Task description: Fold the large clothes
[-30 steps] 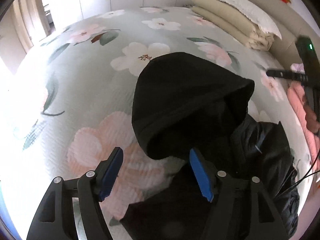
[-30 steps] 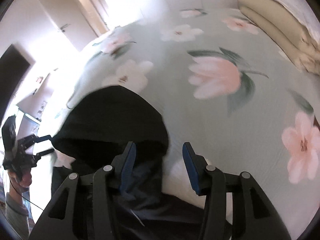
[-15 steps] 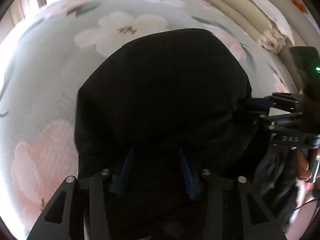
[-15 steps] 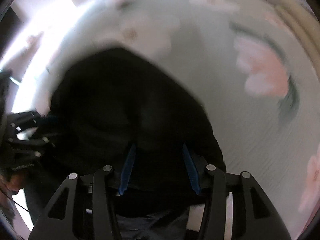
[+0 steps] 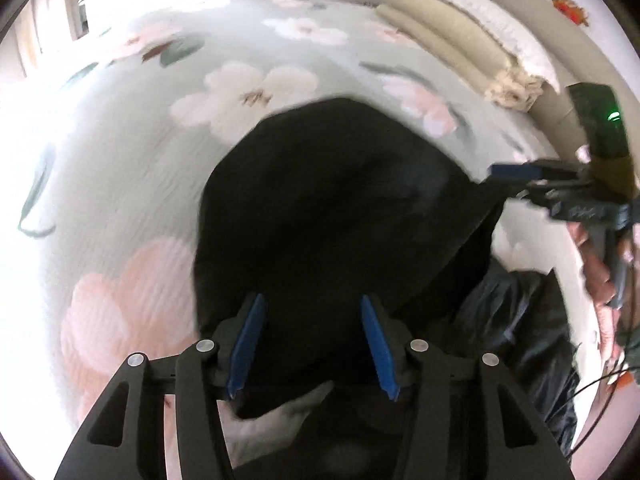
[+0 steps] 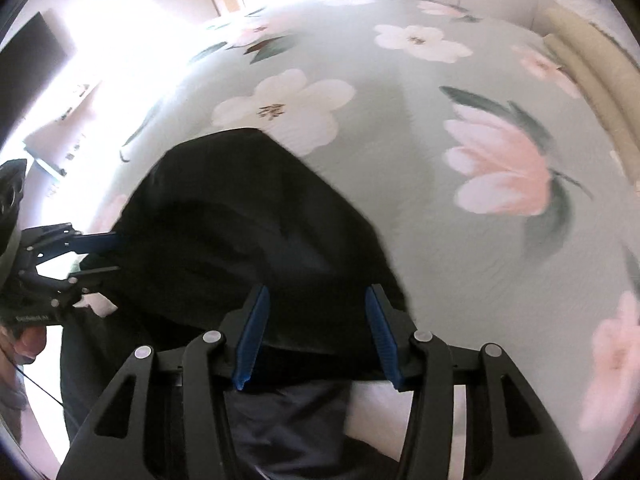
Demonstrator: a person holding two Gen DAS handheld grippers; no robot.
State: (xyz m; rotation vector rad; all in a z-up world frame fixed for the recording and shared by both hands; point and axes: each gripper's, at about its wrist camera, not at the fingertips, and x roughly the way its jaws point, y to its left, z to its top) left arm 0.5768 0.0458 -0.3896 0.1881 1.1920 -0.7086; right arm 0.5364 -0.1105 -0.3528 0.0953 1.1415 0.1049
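On the floral bed (image 5: 120,168), both grippers — left (image 5: 312,344), right (image 6: 316,336) — clamp the black hooded garment (image 5: 340,208) (left just reopening slightly).

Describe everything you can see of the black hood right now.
The black fabric hood is matte and soft-looking, a rounded dome spread over the pale green floral bedspread with its peak pointing away from both cameras. It joins a shinier dark jacket body nearer the person. The left claw straddles its near edge with the blue pads apart, its jaws having just been opening slightly; the right claw straddles the opposite near edge. Whether either pad presses the cloth is unclear.
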